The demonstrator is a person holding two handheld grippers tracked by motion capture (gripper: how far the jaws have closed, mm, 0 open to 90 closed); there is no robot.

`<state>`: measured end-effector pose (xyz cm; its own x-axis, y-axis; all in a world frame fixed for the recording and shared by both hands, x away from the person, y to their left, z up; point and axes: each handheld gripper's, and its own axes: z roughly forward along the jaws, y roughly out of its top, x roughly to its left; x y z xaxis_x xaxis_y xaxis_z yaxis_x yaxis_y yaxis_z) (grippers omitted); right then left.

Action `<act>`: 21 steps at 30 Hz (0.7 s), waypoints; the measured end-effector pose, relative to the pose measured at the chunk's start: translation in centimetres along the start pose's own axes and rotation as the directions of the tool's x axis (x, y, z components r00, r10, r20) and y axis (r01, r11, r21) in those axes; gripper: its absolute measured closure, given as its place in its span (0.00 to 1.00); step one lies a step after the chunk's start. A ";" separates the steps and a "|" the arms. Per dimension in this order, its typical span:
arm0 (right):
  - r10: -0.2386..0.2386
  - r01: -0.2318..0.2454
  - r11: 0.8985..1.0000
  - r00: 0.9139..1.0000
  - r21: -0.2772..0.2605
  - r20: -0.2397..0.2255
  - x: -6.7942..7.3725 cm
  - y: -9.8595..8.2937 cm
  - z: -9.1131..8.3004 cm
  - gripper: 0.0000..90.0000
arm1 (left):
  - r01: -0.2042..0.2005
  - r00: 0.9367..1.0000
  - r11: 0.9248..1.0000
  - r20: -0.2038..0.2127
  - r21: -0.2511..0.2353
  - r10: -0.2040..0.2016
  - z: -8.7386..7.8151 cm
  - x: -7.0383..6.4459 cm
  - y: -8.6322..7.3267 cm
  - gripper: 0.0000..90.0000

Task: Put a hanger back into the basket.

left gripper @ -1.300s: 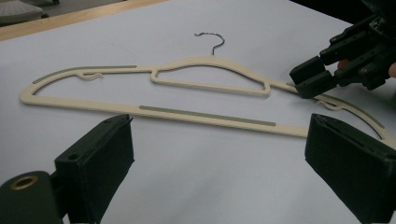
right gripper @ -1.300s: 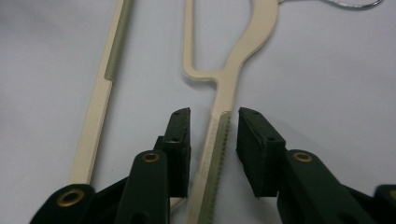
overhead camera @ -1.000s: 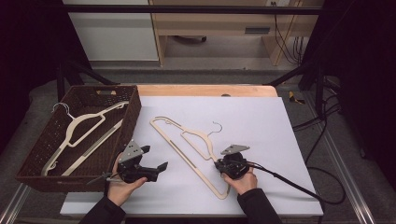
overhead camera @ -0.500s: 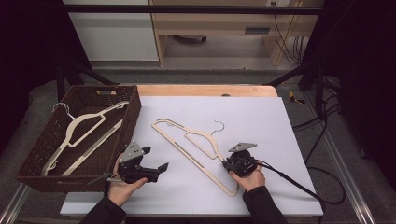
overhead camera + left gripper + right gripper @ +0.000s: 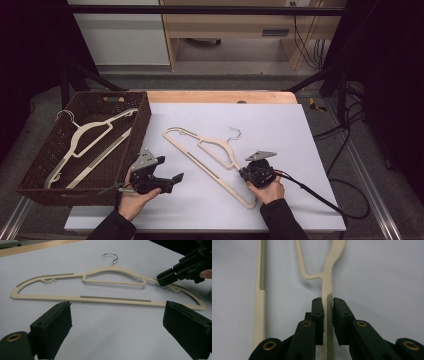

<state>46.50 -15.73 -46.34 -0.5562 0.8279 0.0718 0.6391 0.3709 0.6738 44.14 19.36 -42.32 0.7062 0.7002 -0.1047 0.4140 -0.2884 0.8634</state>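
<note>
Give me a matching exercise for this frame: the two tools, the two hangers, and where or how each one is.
Things:
1. left tool
2. right tool
3. hanger on the table
4. hanger in the basket

States:
A. lies in the brown wicker basket
B. jaws wide apart, holding nothing
C. flat on the white sheet, gripped at one shoulder
D. jaws closed on a cream hanger arm

Pairs: 1-B, 2-D, 3-C, 4-A

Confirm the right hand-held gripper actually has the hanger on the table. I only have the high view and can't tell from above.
Observer: Yes. In the right gripper view, the right hand-held gripper has both pads closed on the hanger, on the grey ribbed strip of its shoulder arm.
Operator: Left one open?
Observer: Wide open. In the left gripper view, the left hand-held gripper has nothing between its jaws and faces the hanger's bottom bar.
</note>
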 end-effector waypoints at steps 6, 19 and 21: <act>-0.058 0.057 0.997 0.998 -0.055 -0.014 -0.2 0.1 -1.2 0.89 | -0.002 1.000 1.000 0.007 -0.006 0.002 1.1 -0.1 2.0 0.10; -0.067 0.063 0.992 0.997 -0.107 -0.034 -0.1 0.3 -2.3 0.89 | -0.022 0.999 1.000 0.032 0.020 0.021 6.8 -0.5 6.9 0.12; -0.081 0.076 0.991 0.996 -0.109 -0.037 -0.2 0.3 -2.5 0.89 | -0.013 0.999 1.000 0.036 0.025 0.012 7.8 -0.4 7.4 0.12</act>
<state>45.42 -16.81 -44.30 -0.6255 0.7790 0.0444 0.5328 0.3849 0.7536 51.40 11.87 -39.74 0.7316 0.6726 -0.1116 0.4189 -0.3142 0.8519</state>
